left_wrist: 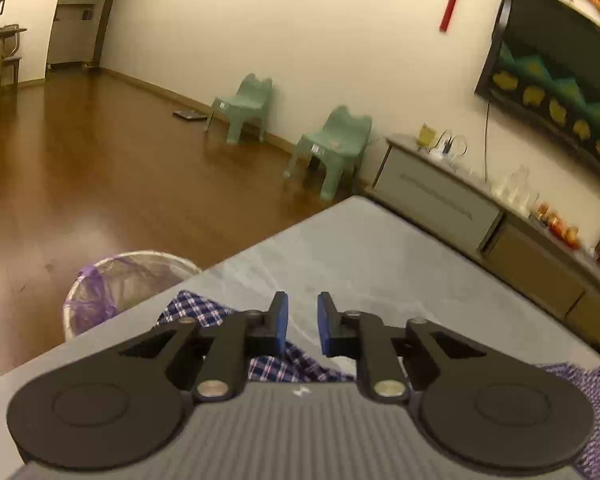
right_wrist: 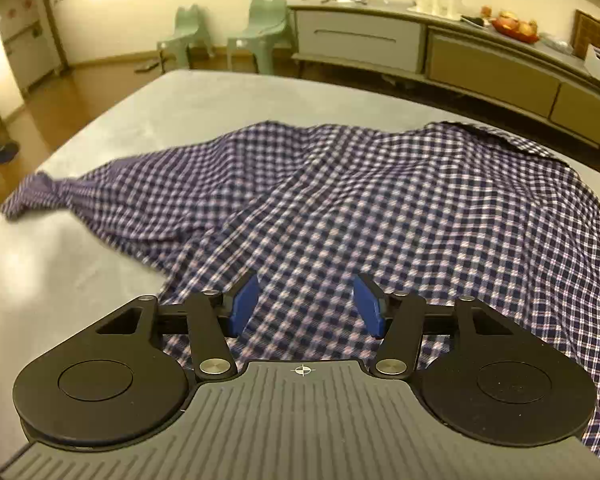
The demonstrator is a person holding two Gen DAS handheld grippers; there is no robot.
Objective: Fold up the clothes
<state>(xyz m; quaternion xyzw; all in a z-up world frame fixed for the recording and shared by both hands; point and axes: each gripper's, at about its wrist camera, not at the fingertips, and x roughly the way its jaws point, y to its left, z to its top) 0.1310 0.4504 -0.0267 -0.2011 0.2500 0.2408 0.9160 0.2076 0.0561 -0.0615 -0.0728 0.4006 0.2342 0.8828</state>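
Directly under the right gripper [right_wrist: 305, 306]: checked shirt [right_wrist: 340, 200], spread loosely over the grey table [right_wrist: 80, 264], cloth passing beneath and ahead of the blue pads [right_wrist: 244, 304]. Jaws spread wide, pinching nothing, poised just above the weave. Further ahead and to the left: a sleeve [right_wrist: 36, 196] trailing off, twisted into a rope-like knot near its end, so the long axis runs left to right across the fingers, not along them. Beyond that: bare table, then two green chairs [right_wrist: 260, 24] and a long low cabinet [right_wrist: 420, 44] at the wall.

Below the left gripper [left_wrist: 302, 320]: only an edge of the same checked cloth [left_wrist: 196, 308], mostly hidden by the body of the tool; jaws parted by a narrow gap, nothing between them, pointing out over bare table toward the far corner. Off to the left, past the table edge: a bin with a purple liner [left_wrist: 112, 284].

Soft, thin woven cotton by the look, rumpled in shallow ridges, not folded flat or square. Right hand clearly the nearer to the bulk of the shirt; left nearer to the sleeve side. Likely to slide and bunch rather than hold a crease unless smoothed.
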